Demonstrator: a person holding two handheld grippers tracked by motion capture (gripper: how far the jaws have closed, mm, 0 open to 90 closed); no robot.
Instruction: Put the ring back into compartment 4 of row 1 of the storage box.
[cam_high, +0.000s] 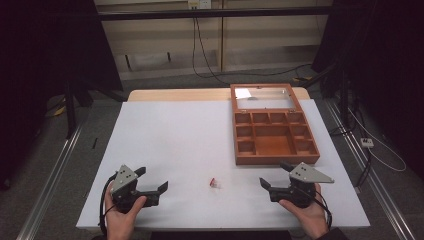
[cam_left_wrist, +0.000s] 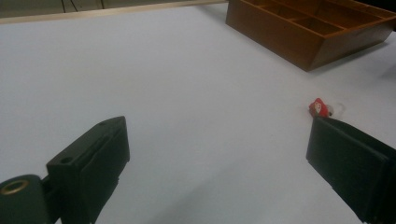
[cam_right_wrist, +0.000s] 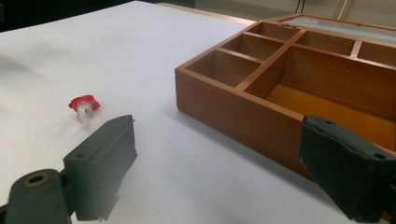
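Lying on the white counter, the wooden box is standing open at far right. Both grippers, left gripper and right gripper, are resting wide-fingered, empty. Between them is sitting the small red piece, marginally nearer the right.

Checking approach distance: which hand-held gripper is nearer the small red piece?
About equal; the right hand-held gripper looks marginally nearer. It sits open to the right of the red piece; the left hand-held gripper sits open to its left.
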